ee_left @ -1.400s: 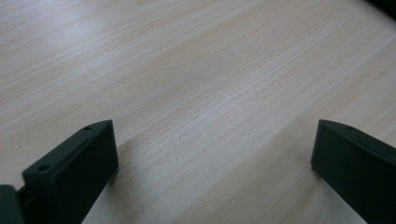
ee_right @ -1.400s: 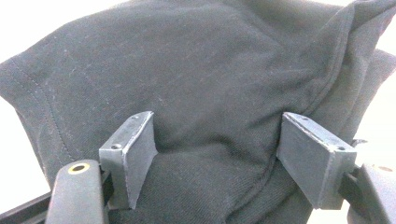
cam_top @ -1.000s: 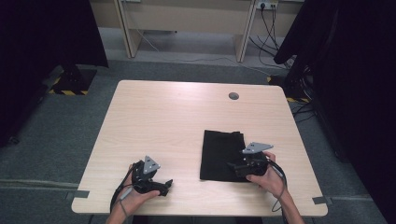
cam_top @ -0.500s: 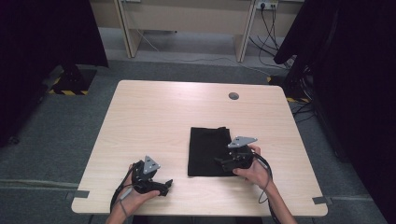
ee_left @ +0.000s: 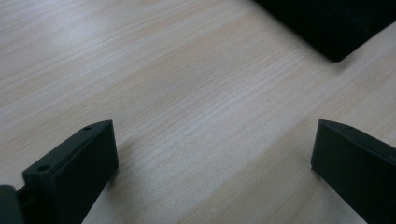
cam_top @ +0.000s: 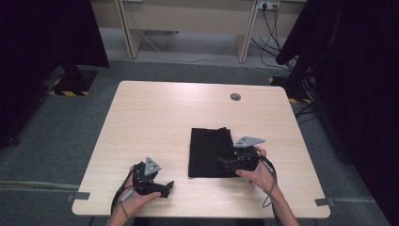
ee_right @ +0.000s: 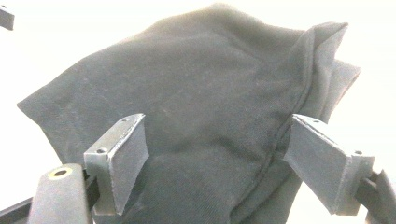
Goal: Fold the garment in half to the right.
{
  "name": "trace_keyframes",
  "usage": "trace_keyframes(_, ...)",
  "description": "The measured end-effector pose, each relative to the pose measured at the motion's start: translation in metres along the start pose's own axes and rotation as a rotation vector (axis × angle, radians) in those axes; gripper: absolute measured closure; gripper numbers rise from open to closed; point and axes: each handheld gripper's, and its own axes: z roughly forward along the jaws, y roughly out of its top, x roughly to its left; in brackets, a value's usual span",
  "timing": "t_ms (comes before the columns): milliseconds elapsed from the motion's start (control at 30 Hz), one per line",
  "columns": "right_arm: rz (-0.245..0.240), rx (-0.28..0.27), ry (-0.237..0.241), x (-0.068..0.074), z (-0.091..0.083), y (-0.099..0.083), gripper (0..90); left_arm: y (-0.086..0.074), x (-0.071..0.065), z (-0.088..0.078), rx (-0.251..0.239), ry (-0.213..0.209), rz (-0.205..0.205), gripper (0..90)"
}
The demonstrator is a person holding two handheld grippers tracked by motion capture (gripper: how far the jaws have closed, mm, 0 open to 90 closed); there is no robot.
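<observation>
While the folded black cloth (cam_top: pixel 210 151) lies flat on the table (cam_top: pixel 160 117), nearer its right front corner, we see the right gripper (cam_top: pixel 225 163) over the cloth's right edge. Its jaws have just been opening and stand wide, gripping nothing. The left gripper (cam_top: pixel 165 187), released too, rests on bare wood left of the cloth.
</observation>
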Motion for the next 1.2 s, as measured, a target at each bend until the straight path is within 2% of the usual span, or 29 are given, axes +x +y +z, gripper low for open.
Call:
trace_keyframes(167, 0.016, 0.005, -0.037, 0.003, -0.01, -0.002, 19.8, 0.0, 0.0, 0.0, 0.001, 0.001, -0.001, 0.0)
trace_keyframes(433, 0.021, 0.001, -0.047, 0.001, -0.021, -0.013, 18.3, 0.0, 0.0, 0.0, 0.001, 0.003, -0.002, 0.0)
trace_keyframes(667, 0.045, -0.014, -0.06, -0.004, -0.032, -0.02, 17.3, 0.0, 0.0, 0.0, 0.0, 0.005, -0.004, 0.0)
trace_keyframes(1200, 0.076, -0.006, -0.072, -0.008, -0.047, -0.046, 16.8, 0.0, 0.0, 0.0, 0.0, 0.006, -0.006, 0.0)
